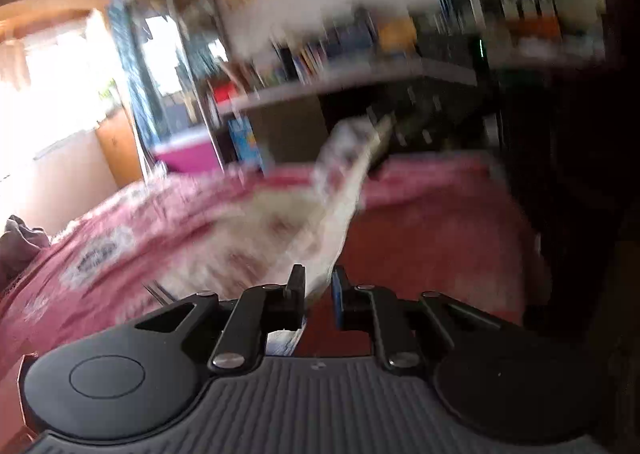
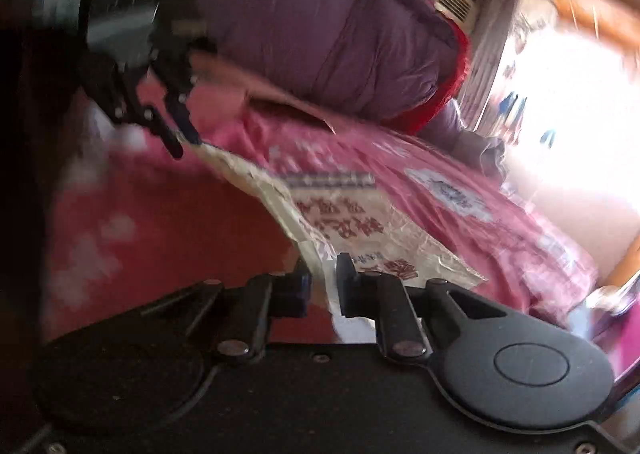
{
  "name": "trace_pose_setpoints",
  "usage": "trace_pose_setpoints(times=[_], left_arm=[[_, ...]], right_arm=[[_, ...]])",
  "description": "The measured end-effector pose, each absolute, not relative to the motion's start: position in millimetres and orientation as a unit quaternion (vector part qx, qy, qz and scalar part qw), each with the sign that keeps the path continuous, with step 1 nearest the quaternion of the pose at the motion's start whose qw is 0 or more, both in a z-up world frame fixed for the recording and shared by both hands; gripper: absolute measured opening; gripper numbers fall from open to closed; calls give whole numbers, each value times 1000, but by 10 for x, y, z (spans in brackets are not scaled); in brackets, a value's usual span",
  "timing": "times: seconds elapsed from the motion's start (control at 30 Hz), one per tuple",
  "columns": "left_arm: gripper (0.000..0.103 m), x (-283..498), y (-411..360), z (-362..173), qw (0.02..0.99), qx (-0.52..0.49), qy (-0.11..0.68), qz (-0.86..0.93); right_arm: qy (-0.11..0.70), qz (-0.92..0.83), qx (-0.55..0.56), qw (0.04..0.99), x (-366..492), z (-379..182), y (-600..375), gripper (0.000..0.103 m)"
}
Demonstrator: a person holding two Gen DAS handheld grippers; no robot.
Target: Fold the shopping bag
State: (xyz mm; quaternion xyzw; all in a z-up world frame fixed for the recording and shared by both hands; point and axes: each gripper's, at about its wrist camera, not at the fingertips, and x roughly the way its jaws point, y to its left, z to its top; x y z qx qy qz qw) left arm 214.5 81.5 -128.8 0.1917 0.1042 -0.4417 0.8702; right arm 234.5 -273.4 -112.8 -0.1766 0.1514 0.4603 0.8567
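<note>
The shopping bag is a crinkled clear-white plastic bag with red print. It is stretched in the air over a pink bedspread. My right gripper is shut on its near edge. My left gripper shows at the upper left of the right wrist view, shut on the bag's far corner. In the left wrist view the bag runs blurred from between the left gripper's jaws toward the far side, over the bedspread.
A purple quilt roll lies on the bed behind the bag. Cluttered shelves and a pink box stand beyond the bed. A bright window is on the right. Both views are motion-blurred.
</note>
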Motion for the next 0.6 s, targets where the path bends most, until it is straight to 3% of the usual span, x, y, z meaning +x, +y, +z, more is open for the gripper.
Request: trace_pose_setpoints(times=[0.03,0.07,0.1,0.33,0.37,0.43,0.47,0.6], left_arm=[[31,2171,821,-1323,873,194,105,-436],[58,2197,828,-1358,875,197,106,-430],[74,2223,834,-1393,877,199,106,-424],[75,2529,740,-1547,897,174,110,-392],[72,2623,698,-1550,896,164,117,-396],[33,2801,623,-1552,894,141,133,-405],[21,2869,612,-1546,890,122,146,-414],[10,3010,673,-1417,863,25,171,-474]], right_arm=[[159,461,-148,860,2379,-1122,-2827,14],[166,462,-119,863,2414,-1117,-2920,14],[169,460,-99,866,2449,-1129,-2988,14],[180,444,-36,877,2760,-1289,-3198,14],[179,443,-34,878,2774,-1288,-3189,14],[177,438,-30,881,2799,-1307,-3157,14],[177,436,-29,882,2826,-1314,-3133,14],[191,460,4,867,2989,-1316,-3052,15]])
